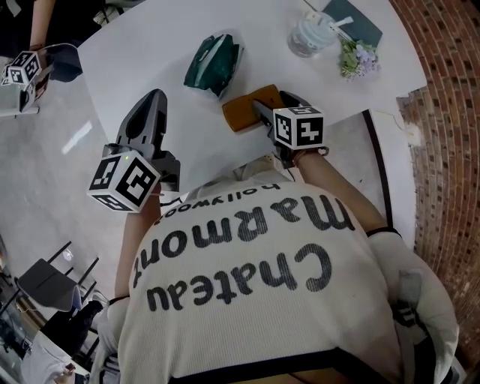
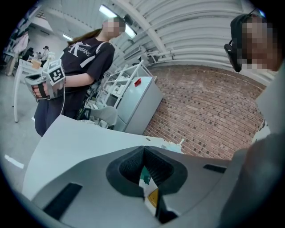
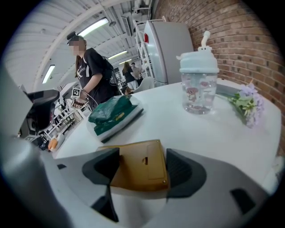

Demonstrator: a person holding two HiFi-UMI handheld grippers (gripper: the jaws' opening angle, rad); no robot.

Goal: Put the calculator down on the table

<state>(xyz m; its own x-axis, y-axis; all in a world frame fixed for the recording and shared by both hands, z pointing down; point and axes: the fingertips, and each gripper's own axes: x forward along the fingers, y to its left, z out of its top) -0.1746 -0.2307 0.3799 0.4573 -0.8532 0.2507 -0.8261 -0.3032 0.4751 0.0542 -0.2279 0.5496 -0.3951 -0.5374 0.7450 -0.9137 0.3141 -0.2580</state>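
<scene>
The calculator (image 1: 246,111) is a tan slab, back side up, at the near edge of the white table (image 1: 150,45). My right gripper (image 1: 271,105) is shut on the calculator (image 3: 138,165), one pad against each long side. I cannot tell whether it rests on the tabletop or hangs just above it. My left gripper (image 1: 154,99) is off to the left over the table's front-left edge, shut, with nothing held. In the left gripper view the left gripper (image 2: 143,152) has its pads meeting at the tip.
A green pouch (image 1: 214,61) lies just beyond the calculator. A lidded cup (image 1: 309,34), a flower sprig (image 1: 354,56) and a dark notebook (image 1: 352,19) sit at the far right. Another person (image 2: 84,67) stands at the left holding grippers. A brick wall (image 1: 442,112) runs along the right.
</scene>
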